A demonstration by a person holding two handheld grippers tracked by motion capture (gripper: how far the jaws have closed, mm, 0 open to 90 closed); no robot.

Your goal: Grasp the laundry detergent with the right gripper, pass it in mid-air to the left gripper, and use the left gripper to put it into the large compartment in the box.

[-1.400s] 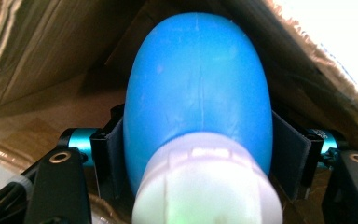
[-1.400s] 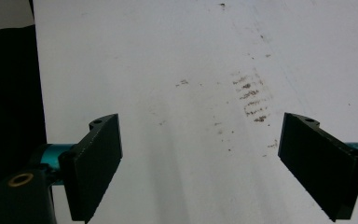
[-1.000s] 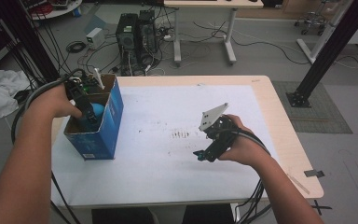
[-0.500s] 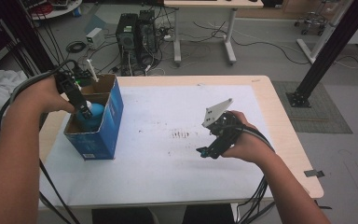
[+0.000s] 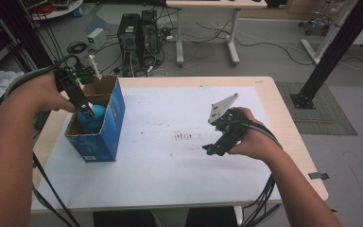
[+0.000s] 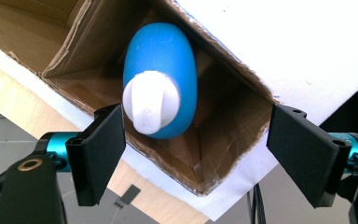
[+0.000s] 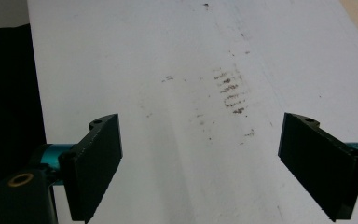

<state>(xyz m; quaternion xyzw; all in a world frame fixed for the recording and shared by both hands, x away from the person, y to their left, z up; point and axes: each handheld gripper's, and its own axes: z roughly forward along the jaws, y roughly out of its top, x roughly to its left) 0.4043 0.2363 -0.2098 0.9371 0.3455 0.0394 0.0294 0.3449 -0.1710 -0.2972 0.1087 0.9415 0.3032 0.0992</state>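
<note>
Nearest the camera, two forearms came in from the bottom of the high view. Right gripper (image 5: 217,145) rested low over the white sheet (image 5: 170,161) covering the surface (image 5: 283,123), fingers (image 7: 98,158) spread wide with nothing between them, only the smudged pencil-like marks (image 7: 230,91) ahead in the right gripper view. Idle, by the look of it.

Farther left, left gripper (image 5: 84,109) hung at the mouth of the blue cardboard box (image 5: 101,137), pointing down into it. Fingers (image 6: 100,149) stood well apart and had just been opening; between them, but untouched by either pad, stood the blue bottle (image 6: 161,79) with its white cap (image 6: 149,105) facing up toward the camera. Bottle lay inside the box, leaning in a corner against the brown inner walls, in what seemed one of two compartments split by a cardboard divider (image 6: 67,51).

Judged as the release step: bottle dropped into the box, grip let go, placement apparently done. Next move likely called for lifting straight up and clear of the box rim without catching the cap or the flap, then drawing back over the sheet.

Beyond the surface, computer towers (image 5: 137,28) and cables on the floor.
</note>
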